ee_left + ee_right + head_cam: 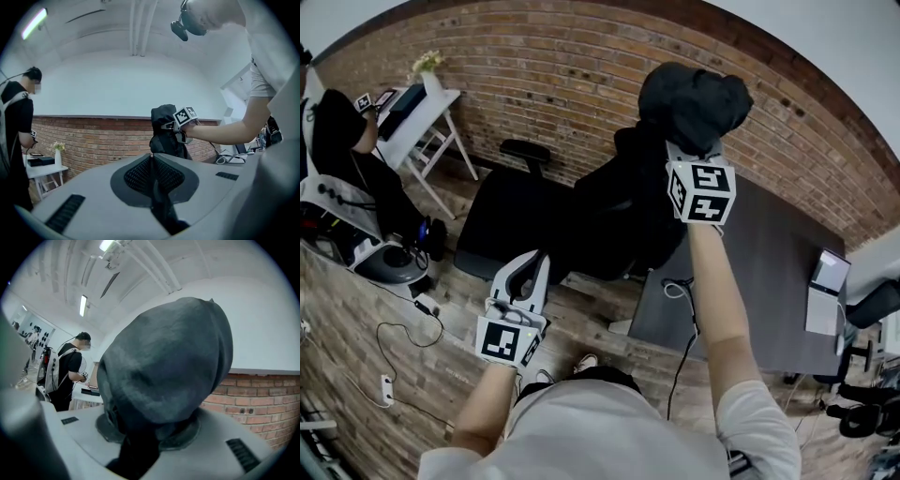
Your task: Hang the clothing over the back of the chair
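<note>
Clothing: a dark bundle (694, 94) is held high above the black chair (511, 220), with fabric trailing down towards the backrest.
Right gripper (692, 145): its fingers (213, 444) pinch the bunched cloth.
Left gripper (530, 264): low by the seat front, fingers (93, 187) pressed together on nothing.
Risk, slipping: gripped at one point and not spread, the cloth may land as a lump and slide off.
Risk, snagging: the trailing fabric could catch the armrest (525, 148) or swivel the chair.
Hidden: the backrest's top edge is lost, black on black, so contact cannot be told. Cloth fills the right gripper view and buries the fingertips.
</note>
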